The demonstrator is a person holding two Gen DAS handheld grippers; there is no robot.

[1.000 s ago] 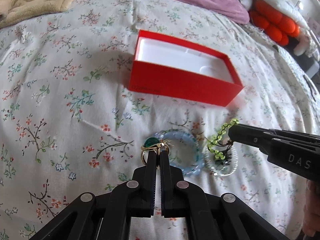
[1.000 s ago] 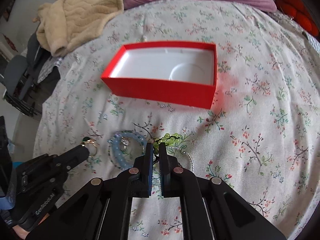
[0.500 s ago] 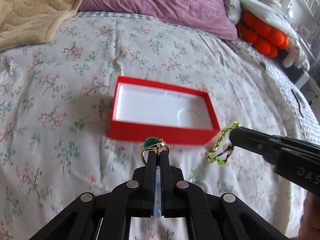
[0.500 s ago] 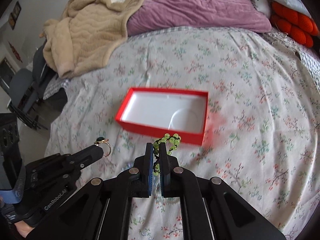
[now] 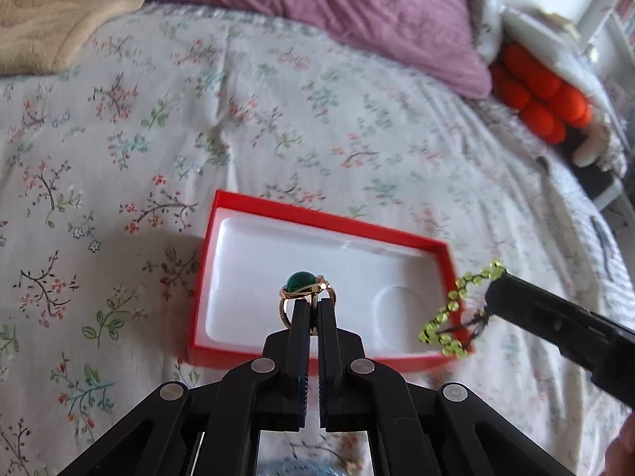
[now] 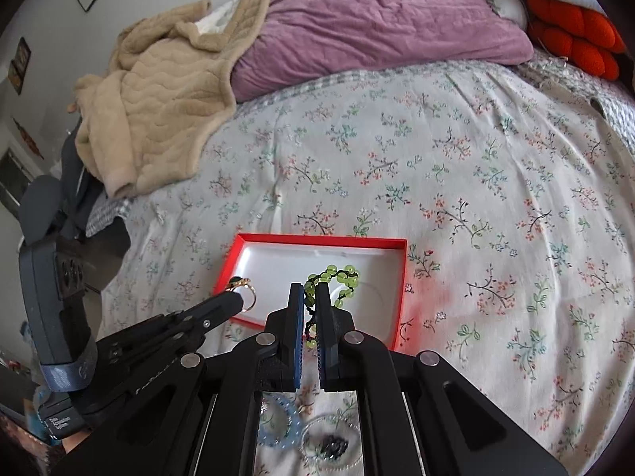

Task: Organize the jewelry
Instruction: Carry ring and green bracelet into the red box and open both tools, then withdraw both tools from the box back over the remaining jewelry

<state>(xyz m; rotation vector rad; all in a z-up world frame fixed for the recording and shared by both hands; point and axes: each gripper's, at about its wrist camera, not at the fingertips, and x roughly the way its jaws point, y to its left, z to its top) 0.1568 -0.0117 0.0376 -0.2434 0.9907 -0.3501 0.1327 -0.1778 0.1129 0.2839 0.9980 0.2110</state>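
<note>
A red box [image 5: 325, 220] with a white moulded liner lies open on the floral bedspread; it also shows in the right wrist view [image 6: 401, 277]. My left gripper [image 5: 310, 307] is shut on a gold ring with a green stone [image 5: 301, 282], held above the box's middle; the ring shows in the right wrist view [image 6: 244, 287] too. My right gripper [image 6: 310, 291] is shut on a green bead bracelet [image 6: 337, 277], held above the box; the bracelet hangs over the box's right end in the left wrist view [image 5: 448, 317].
A blue bangle [image 6: 278, 424] and a clear beaded bracelet with a dark piece inside [image 6: 331, 446] lie on the bedspread below my right gripper. A beige blanket [image 6: 158, 91], purple pillow [image 6: 377, 20] and orange cushion [image 6: 575, 35] lie at the bed's head.
Both grippers rose and moved forward with their jewelry, from just above the bedspread to over the red box. The blue bangle and clear bracelet stayed behind on the bed.
</note>
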